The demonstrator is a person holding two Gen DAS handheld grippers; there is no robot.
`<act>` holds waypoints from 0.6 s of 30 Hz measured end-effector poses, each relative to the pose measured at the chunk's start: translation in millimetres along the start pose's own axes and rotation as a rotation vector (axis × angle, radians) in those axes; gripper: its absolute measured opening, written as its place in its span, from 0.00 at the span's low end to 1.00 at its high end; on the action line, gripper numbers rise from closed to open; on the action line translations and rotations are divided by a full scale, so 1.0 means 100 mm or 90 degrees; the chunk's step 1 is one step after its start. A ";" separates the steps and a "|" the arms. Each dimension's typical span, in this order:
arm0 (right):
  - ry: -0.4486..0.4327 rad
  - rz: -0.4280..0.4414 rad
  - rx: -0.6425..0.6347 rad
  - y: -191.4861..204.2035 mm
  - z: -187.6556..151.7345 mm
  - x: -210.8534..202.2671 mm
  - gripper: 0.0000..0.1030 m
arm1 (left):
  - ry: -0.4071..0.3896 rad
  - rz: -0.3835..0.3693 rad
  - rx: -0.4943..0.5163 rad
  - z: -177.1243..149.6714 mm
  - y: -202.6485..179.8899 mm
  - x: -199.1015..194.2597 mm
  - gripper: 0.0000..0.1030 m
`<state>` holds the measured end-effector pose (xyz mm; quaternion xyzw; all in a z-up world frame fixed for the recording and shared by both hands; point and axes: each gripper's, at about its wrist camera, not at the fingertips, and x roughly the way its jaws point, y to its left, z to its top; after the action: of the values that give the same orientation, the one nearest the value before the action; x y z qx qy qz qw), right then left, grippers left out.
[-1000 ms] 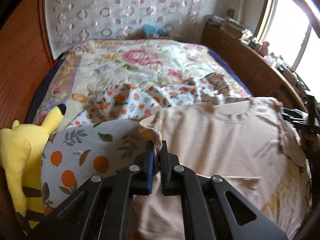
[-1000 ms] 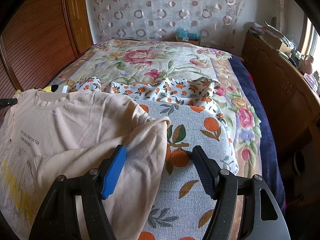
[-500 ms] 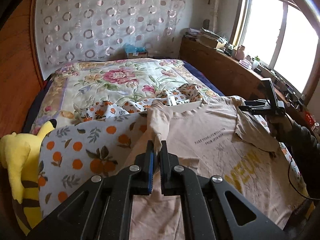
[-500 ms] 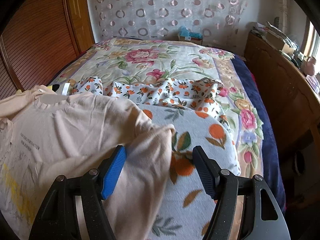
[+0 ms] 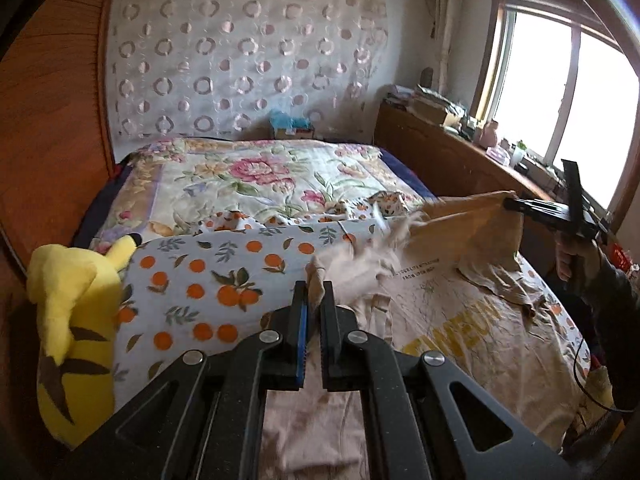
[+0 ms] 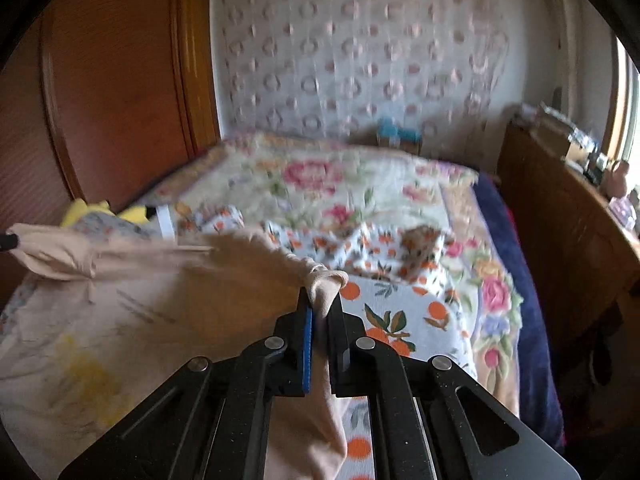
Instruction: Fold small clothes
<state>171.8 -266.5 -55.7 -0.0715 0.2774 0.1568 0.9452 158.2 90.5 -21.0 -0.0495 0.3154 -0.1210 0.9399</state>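
Note:
A beige T-shirt (image 5: pixel 452 312) with yellow print lies on the bed, its upper edge lifted and stretched between both grippers. In the left wrist view my left gripper (image 5: pixel 314 289) is shut on a bunched corner of the shirt. At the right of that view my right gripper (image 5: pixel 511 204) holds the other raised corner. In the right wrist view the right gripper (image 6: pixel 320 296) is shut on a beige fold of the T-shirt (image 6: pixel 140 304). The left gripper's tip (image 6: pixel 6 242) shows at the far left edge, with cloth hanging from it. The image is blurred by motion.
An orange-print blanket (image 5: pixel 208 276) lies under the shirt, over a floral quilt (image 5: pixel 256 176). A yellow plush toy (image 5: pixel 72 312) sits at the bed's left edge. A cluttered wooden sideboard (image 5: pixel 448 152) runs along the right. A person's hand (image 5: pixel 566 260) grips the right tool.
The right gripper's jaws have closed on the shirt's right corner. Both grippers have risen and drawn the shirt's top edge up off the blanket.

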 end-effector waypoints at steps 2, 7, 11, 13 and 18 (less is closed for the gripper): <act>-0.014 0.011 -0.001 0.02 -0.13 -0.23 0.05 | -0.010 0.006 -0.003 -0.06 0.01 -0.12 0.05; -0.029 0.010 0.000 0.01 -0.47 -0.77 0.05 | -0.028 0.017 -0.008 -0.30 0.02 -0.43 0.05; -0.032 0.009 0.004 0.04 -0.80 -1.14 0.05 | -0.043 0.025 -0.013 -0.49 0.02 -0.70 0.05; -0.029 0.008 0.002 0.08 -0.93 -1.29 0.05 | -0.053 0.027 -0.016 -0.59 0.00 -0.86 0.05; -0.017 0.016 0.010 0.20 -1.28 -1.71 0.05 | -0.073 0.029 -0.031 -0.88 -0.04 -1.20 0.05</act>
<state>-35.0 -320.1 -70.4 -0.0581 0.2667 0.1672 0.9474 12.1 116.1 -20.6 -0.0726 0.2646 -0.0890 0.9575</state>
